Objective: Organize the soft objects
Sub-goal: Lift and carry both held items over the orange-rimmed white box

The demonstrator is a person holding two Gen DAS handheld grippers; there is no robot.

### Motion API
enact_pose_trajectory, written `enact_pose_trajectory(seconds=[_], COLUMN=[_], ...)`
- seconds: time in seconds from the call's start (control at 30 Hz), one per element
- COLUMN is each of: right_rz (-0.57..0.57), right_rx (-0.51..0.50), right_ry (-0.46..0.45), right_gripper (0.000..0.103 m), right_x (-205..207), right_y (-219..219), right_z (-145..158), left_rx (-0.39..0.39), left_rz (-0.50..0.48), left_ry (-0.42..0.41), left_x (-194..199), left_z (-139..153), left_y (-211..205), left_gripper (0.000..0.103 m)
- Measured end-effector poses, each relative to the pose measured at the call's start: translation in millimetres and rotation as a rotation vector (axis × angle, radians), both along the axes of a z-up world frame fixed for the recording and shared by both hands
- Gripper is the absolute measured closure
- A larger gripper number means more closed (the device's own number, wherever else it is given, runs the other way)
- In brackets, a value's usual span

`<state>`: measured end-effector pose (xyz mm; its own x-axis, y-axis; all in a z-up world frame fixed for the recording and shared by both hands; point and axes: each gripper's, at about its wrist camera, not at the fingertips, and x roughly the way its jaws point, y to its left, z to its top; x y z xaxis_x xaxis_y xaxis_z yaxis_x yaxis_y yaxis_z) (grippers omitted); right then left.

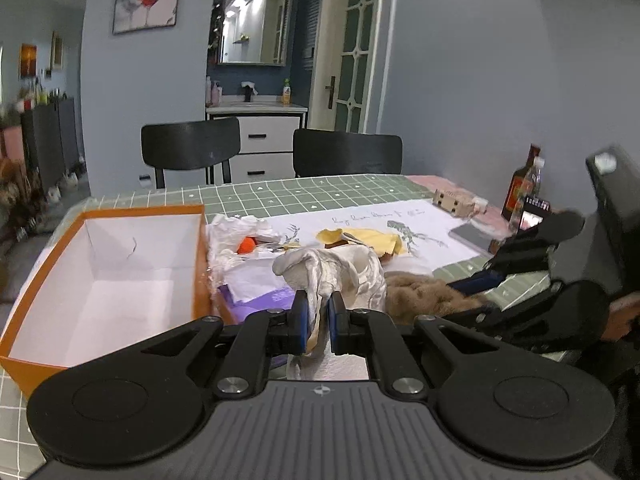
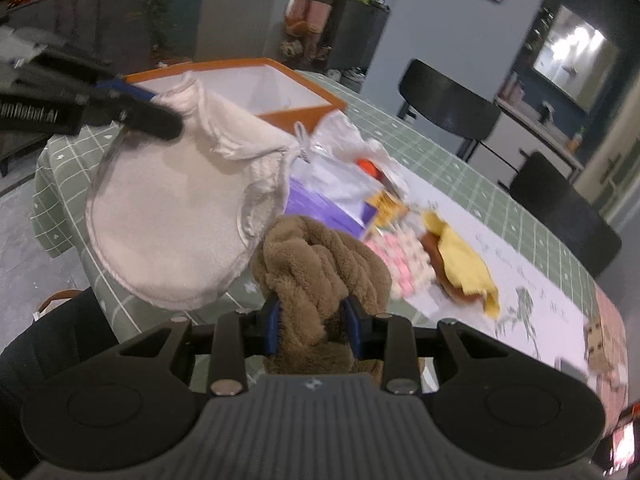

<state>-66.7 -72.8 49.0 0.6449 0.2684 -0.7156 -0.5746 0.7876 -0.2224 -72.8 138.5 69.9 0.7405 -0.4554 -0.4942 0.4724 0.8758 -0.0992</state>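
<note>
Left gripper (image 1: 318, 312) pinches limp white cloth (image 1: 340, 268); right gripper (image 2: 312, 320) squeezes fluffy brown towel (image 2: 316, 264); both light, floppy, best bunched.

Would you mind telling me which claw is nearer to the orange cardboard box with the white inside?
Left. The left claw, shut on a white cloth, is just beside the box; the right claw, gripping a brown fluffy fabric, is farther away.

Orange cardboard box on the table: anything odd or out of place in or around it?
The orange cardboard box with white lining holds no soft items, only a thin dark thread-like mark on its inner wall. Beside it, crumpled white plastic wrapping lies heaped over a purple packet, untidy. The white satin-trimmed cloth and brown fluffy cloth are both held outside it.
</note>
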Motion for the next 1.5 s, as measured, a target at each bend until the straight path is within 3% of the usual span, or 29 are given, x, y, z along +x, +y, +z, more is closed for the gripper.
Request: enact_pose_trajectory(seconds=[0.4,0.6,0.8,1.0,1.13,1.33,1.5], right_rz=[0.085,0.1,0.117,0.142,0.138,0.086,0.076], right_rx=[0.012,0.03,0.03,0.069,0.141,0.21,0.21], right_ry=[-0.091,-0.122,-0.138,-0.107,-0.03,0.107,0.168], right_gripper=[0.071,0.071,0.071,0.071,0.071,0.071,0.071], right_x=[25.2,49.4,69.1,93.0,118.8,155.1,164.8], right_y=[62.7,88.0,114.3,144.4,165.3,187.8,203.0], right_z=[36.5,59.1,72.0,76.2,69.9,40.6,21.2], left_rx=[0.026,0.009,0.048,0.062,0.032,0.054,0.182], left_rz=[0.087,0.13,0.158,0.224,0.258,0.244,0.188], left_ry=[-0.075,-0.055,-0.043,0.032,0.107,0.199,0.239], left_x=[29.2,56.8,80.1,111.0,135.0,158.9,159.7], left_z=[48.3,64.4,71.4,54.7,33.9,1.3,-20.4], left_y=[51.7,80.4,100.5,133.9,155.5,167.0,151.3], left_gripper=[0.093,0.093,0.093,0.093,0.093,0.093,0.093])
